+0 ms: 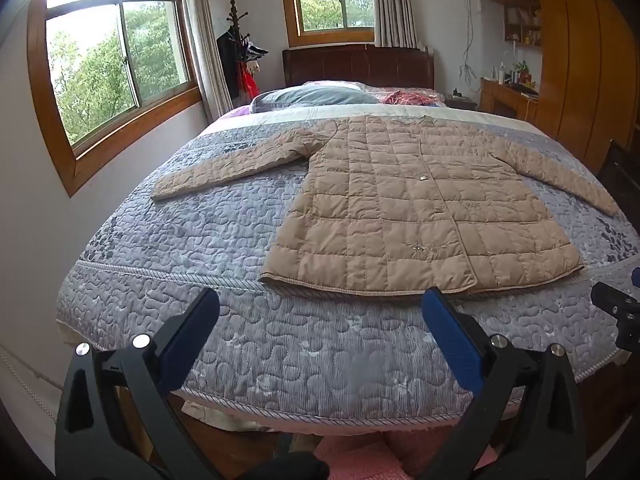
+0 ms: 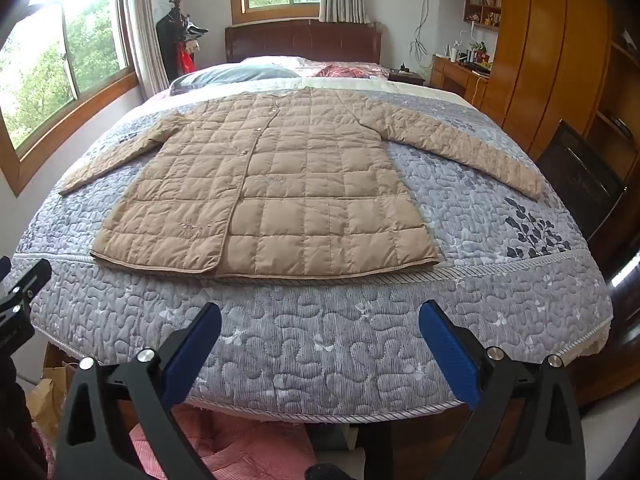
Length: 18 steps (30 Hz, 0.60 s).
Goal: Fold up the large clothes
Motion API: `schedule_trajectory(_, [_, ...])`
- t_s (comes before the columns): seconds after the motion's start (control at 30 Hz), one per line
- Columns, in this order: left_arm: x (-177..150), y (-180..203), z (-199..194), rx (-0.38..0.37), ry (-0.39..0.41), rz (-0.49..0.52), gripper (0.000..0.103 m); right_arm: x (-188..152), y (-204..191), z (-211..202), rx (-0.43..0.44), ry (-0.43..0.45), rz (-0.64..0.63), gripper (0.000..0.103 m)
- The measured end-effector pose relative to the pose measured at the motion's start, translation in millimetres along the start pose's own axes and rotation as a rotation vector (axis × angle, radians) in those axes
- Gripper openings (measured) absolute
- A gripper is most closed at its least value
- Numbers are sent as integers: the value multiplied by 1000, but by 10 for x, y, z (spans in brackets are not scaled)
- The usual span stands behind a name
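The left gripper (image 1: pixel 320 304) was held above the near edge of the bed, its blue-padded fingers (image 1: pixel 450 338) spread wide with nothing between them. The right gripper (image 2: pixel 320 316) was held likewise, its blue pads (image 2: pixel 448 354) parted wide and nothing was grasped; its black tip was seen at the right border of the left wrist view. Beneath both, a grey-blue quilted bedspread (image 1: pixel 304 344) was seen draped over the mattress edge, with a dark leaf print (image 2: pixel 536 236) near the right side. Beyond the grippers, well apart from them, a beige quilted coat (image 1: pixel 416 216) was laid flat on the bedspread, front side up and buttoned shut, hem towards the grippers and collar towards the headboard (image 1: pixel 358 66). Both sleeves (image 2: pixel 460 148) were spread outwards and angled down. A grey pillow (image 1: pixel 316 98) was seen past the collar. Wood-framed windows (image 1: pixel 116 68) were seen on the left, and a wooden wardrobe (image 2: pixel 556 52) on the right.
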<state>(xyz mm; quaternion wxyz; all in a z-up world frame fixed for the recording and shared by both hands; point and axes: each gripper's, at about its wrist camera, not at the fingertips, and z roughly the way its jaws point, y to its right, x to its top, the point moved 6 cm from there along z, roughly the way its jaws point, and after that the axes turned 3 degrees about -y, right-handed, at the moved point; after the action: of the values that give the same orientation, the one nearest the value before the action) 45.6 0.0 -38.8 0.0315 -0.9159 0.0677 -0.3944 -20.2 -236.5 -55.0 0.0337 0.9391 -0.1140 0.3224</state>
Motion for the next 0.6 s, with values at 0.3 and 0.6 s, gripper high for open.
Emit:
schedule_trajectory(0.3, [4, 19, 5, 3, 3, 2, 100, 15, -10, -8, -3, 4, -7, 99])
schedule_trajectory(0.6, [22, 22, -2, -2, 3, 3, 100, 24, -7, -5, -2, 3, -8, 99])
